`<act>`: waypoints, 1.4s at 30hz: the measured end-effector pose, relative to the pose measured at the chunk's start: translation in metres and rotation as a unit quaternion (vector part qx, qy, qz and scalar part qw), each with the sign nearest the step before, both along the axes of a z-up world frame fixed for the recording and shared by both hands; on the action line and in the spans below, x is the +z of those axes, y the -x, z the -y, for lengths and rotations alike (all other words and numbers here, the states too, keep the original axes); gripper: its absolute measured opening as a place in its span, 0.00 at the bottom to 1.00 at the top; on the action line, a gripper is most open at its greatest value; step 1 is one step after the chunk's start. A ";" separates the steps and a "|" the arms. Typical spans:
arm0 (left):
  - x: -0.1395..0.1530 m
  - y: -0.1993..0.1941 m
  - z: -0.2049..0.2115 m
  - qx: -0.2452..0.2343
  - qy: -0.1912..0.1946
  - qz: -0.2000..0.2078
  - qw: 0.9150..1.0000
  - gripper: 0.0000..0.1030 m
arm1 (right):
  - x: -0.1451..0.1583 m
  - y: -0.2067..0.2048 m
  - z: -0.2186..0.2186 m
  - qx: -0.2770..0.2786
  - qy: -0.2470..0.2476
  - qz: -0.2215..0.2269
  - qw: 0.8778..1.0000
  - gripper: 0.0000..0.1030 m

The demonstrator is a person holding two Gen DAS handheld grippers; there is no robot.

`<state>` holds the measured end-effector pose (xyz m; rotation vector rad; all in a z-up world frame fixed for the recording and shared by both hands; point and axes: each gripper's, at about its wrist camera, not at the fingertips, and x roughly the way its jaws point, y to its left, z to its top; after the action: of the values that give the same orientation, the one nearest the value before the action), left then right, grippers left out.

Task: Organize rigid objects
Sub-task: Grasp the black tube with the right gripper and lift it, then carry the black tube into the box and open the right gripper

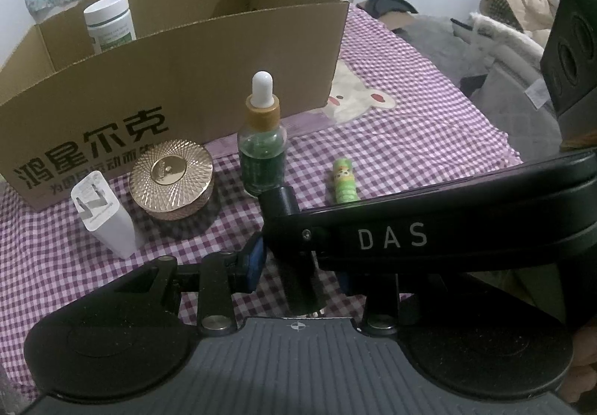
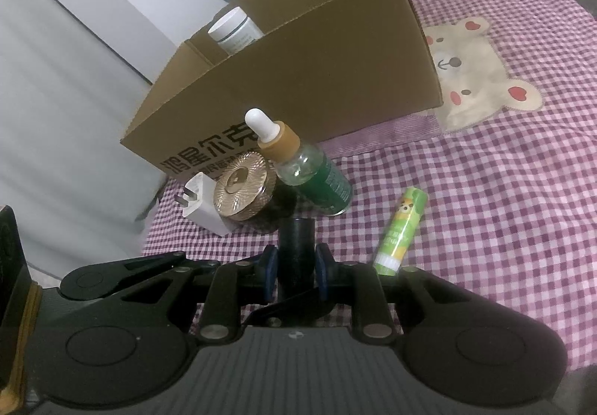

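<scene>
— In front of the box, what is being held?

— A black tube. The right hand-held gripper is clamped on it, one blue pad on each side, and it stands nearly upright just above the checked cloth.

— And the left hand-held gripper?

— Its fingers are apart. The tube hangs in the gap between them and one pad stands clear of it. The other pad is mostly hidden behind the right one's arm.

— So the tube is the piece being put away?

— I'd say so. A white jar already stands inside the box at its far-left corner. The rest sits outside along the box's front wall: a charger, a gold tin and a dropper bottle. A glue stick lies a little further from the box.

— What does the next move call for?

— Probably a lift over the front wall. The dropper bottle stands right between tube and box, tall and narrow, so the tube must rise before it goes forward. Then it can be lowered beside the jar and let go.
</scene>
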<state>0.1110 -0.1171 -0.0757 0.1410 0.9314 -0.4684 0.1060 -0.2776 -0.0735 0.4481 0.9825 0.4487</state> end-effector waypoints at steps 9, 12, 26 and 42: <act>0.002 0.003 -0.001 0.001 0.000 0.001 1.000 0.37 | 0.002 0.006 -0.002 -0.002 0.001 0.002 1.000 0.23; 0.004 0.007 -0.002 0.001 0.001 0.004 1.000 0.37 | 0.005 0.009 -0.004 -0.003 0.002 0.005 1.000 0.23; 0.030 0.034 -0.011 0.004 0.014 0.033 0.999 0.37 | 0.032 0.037 -0.019 -0.003 0.015 0.039 0.999 0.23; 0.095 0.072 -0.021 0.005 0.031 0.129 0.991 0.37 | 0.103 0.076 -0.034 0.008 0.045 0.147 0.988 0.23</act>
<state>0.0391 -0.0959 0.0190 0.1362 0.6626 -0.4580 0.0304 -0.2431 0.0293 0.2824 0.7190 0.4684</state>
